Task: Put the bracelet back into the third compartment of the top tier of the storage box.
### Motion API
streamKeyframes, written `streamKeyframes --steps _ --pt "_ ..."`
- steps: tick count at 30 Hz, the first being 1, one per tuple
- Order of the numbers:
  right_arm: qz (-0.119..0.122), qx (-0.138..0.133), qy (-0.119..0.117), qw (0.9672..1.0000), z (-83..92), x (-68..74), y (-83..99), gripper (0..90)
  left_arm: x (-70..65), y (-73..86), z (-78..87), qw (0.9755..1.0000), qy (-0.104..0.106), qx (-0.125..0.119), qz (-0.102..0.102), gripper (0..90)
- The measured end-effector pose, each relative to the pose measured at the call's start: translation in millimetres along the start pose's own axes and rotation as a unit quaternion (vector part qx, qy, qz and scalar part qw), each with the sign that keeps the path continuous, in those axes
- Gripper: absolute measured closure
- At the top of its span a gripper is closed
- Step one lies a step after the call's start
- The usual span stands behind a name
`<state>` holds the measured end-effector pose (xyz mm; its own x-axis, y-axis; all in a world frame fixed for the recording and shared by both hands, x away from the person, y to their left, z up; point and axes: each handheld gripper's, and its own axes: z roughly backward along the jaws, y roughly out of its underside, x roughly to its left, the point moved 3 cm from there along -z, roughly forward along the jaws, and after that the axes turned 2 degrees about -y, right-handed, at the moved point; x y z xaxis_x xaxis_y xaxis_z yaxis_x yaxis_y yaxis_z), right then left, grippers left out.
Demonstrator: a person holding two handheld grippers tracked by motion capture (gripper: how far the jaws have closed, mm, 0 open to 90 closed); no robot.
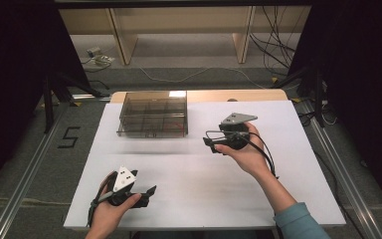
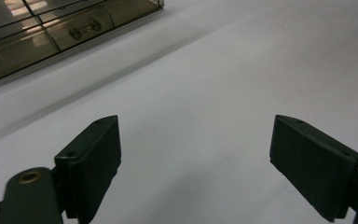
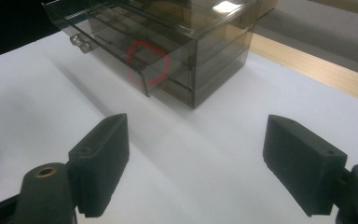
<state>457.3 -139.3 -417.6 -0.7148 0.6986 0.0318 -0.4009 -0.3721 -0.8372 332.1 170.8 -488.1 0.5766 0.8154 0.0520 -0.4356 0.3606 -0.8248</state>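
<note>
Resting at lower left of the high view, left gripper (image 1: 146,193) with jaws spread wide, nothing between them, white table (image 1: 189,189) beneath. Standing at upper centre, smoked clear drawer box (image 1: 153,113), red ring (image 3: 148,63) inside, one drawer slightly out. Hovering right of centre, near the box, right gripper (image 1: 210,143), jaws fully apart and empty.

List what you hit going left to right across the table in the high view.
Left tool, open with nothing between its jaws → smoky clear drawer box → right tool, open with nothing between its jaws, just right of the box and nearer the person. All on the white table.
</note>
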Motion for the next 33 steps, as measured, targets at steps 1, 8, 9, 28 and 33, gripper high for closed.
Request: streamKeyframes --steps 1,8,9,28,33 --pt "-0.001 -0.001 0.001 1.0 2.5 -0.9 1.8 22.9 -0.1 0.0 0.0 1.0 0.0 0.0 0.0 16.4" --pt "-0.005 0.0 0.008 1.0 18.1 -7.5 13.4 22.8 -0.7 0.0 -0.4 1.0 0.001 0.001 0.0 16.3" --pt "-0.006 -0.001 0.008 1.0 20.1 -8.4 15.0 22.8 -0.7 0.1 -0.4 1.0 0.002 0.0 0.0 16.4" --pt "-0.035 0.001 0.027 0.999 70.9 -30.6 74.8 23.2 -0.8 -0.4 -0.1 1.0 0.0 -0.002 0.003 16.3" --pt "-0.037 0.0 0.032 0.9988 87.9 -34.3 91.9 22.9 -1.3 -0.5 -0.4 1.0 0.001 -0.002 0.003 16.3"
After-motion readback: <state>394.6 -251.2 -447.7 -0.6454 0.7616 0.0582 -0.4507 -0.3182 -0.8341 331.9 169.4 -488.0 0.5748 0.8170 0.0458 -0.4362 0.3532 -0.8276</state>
